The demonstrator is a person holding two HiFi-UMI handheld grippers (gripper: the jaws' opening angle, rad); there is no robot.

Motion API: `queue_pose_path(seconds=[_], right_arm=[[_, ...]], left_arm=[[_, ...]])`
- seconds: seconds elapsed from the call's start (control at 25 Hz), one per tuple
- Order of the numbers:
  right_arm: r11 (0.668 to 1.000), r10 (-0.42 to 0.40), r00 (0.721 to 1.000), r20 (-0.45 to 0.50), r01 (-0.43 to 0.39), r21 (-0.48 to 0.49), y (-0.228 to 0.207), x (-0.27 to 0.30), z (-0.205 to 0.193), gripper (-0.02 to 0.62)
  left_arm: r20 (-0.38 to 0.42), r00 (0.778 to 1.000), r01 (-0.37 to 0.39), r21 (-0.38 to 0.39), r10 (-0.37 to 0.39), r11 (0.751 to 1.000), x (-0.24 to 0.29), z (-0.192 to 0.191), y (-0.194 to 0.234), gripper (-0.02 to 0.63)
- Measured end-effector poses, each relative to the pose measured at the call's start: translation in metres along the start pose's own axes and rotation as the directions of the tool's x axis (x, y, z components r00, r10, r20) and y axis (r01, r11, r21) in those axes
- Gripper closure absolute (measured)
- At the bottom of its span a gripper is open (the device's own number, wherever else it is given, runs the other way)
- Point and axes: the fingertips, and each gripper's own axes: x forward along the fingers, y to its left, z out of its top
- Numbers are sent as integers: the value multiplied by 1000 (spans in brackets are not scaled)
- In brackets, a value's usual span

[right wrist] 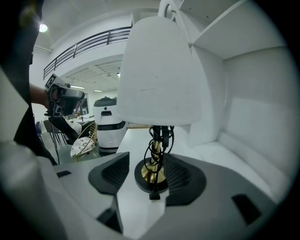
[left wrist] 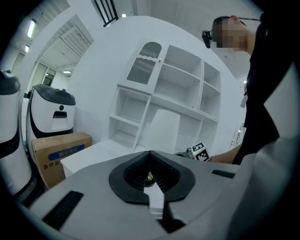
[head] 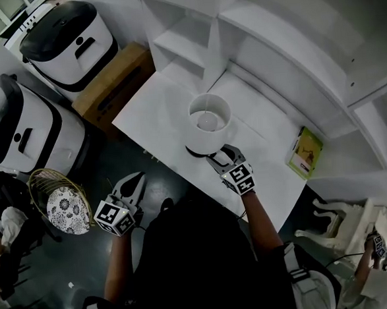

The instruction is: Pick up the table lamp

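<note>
The table lamp [head: 209, 119] stands upright on the white table [head: 157, 100], with a white shade, a brass stem wound with black cord, and a round black base [right wrist: 152, 177]. My right gripper [head: 216, 154] is at the table's near edge, open, with its jaws on either side of the lamp base [right wrist: 151, 165]. The right pad looks close against the base; the left pad stands apart from it. My left gripper [head: 135, 184] hangs off the table to the left, shut and empty [left wrist: 150, 154]. In the left gripper view the lamp shade [left wrist: 161, 129] shows beyond it.
White shelving [head: 291, 38] backs the table. A green and yellow box [head: 305, 150] lies at the table's right end. Left of the table are a cardboard box [head: 112, 80], two white-and-black machines [head: 69, 34] [head: 20, 129] and a wire chair [head: 61, 203].
</note>
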Motion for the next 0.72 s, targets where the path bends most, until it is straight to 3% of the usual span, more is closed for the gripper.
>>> queue_pose_path(seconds=[0.72], right_arm=[[997,64,996,69,-61,-43,-8,37,-6,306]], left_arm=[[26,989,-142,-34,143,989,-20,-2,-3,595]])
